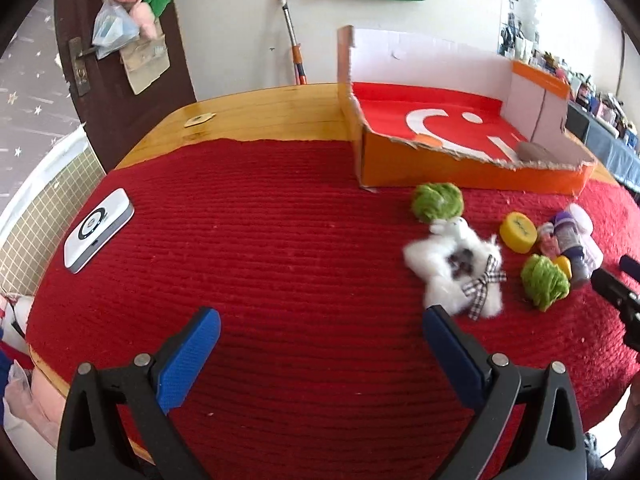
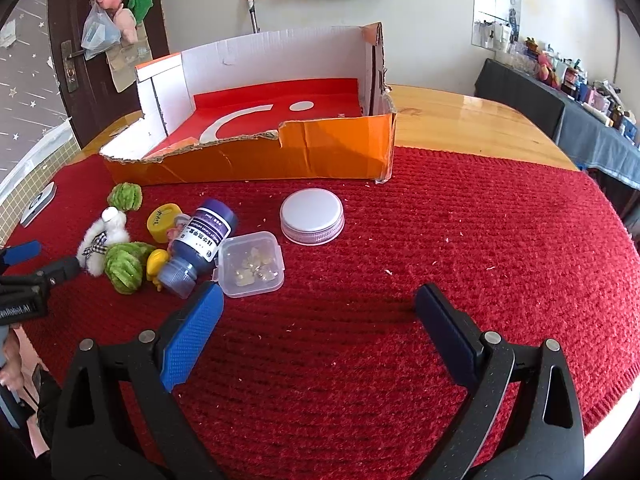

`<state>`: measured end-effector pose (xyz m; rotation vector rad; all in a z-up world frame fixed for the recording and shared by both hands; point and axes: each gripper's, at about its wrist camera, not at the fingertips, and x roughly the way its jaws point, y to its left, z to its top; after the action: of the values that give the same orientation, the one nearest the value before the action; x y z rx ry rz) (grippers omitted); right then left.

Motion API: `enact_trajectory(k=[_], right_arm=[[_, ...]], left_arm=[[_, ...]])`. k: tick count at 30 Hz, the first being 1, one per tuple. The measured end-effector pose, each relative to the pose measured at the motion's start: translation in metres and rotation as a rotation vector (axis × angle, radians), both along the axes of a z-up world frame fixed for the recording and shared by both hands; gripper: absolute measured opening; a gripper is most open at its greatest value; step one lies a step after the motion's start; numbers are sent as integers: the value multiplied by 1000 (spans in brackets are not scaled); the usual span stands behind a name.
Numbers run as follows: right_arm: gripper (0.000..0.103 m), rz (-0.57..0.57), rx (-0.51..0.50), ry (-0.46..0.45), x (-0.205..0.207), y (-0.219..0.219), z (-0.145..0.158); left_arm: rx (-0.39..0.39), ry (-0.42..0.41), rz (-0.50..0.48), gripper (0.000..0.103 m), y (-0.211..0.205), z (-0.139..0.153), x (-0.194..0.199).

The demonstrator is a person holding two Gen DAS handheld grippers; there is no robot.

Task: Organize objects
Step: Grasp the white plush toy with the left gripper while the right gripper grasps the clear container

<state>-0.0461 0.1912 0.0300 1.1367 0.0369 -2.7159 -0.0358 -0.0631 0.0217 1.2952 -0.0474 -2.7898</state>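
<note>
An orange cardboard box (image 2: pixel 280 156) with a torn front wall stands at the back of the red cloth; it also shows in the left wrist view (image 1: pixel 472 172). In front of it lie a white plush toy (image 1: pixel 456 268), two green plush balls (image 1: pixel 438 202) (image 1: pixel 545 282), a yellow cap (image 2: pixel 163 221), a blue bottle (image 2: pixel 200 246) on its side, a clear lidded case (image 2: pixel 251 263) and a round white tin (image 2: pixel 312 216). My left gripper (image 1: pixel 320 332) is open and empty, its right finger close to the plush toy. My right gripper (image 2: pixel 318 308) is open and empty, just right of the case.
A white device (image 1: pixel 99 229) lies at the cloth's left edge. A grey object (image 1: pixel 536 152) lies inside the box. Bare wooden tabletop (image 2: pixel 472 124) shows behind the cloth. A brown door (image 1: pixel 116 60) with hanging bags stands behind the table.
</note>
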Motion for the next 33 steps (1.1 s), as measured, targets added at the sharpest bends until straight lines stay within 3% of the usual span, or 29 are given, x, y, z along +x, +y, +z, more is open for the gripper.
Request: enact_trajectory(k=[9,23,33], right_arm=[[99,11,-8,-27,-8,2,2],[97,53,51,-44,-17,-12,0],[76,77,50,-61,-25,-22,2]], left_arm=[[19,6,-112,103,32,7,-5],[41,-32,-125,103,41,1,-23],[52,-39,-140,95,48,-2,-28]])
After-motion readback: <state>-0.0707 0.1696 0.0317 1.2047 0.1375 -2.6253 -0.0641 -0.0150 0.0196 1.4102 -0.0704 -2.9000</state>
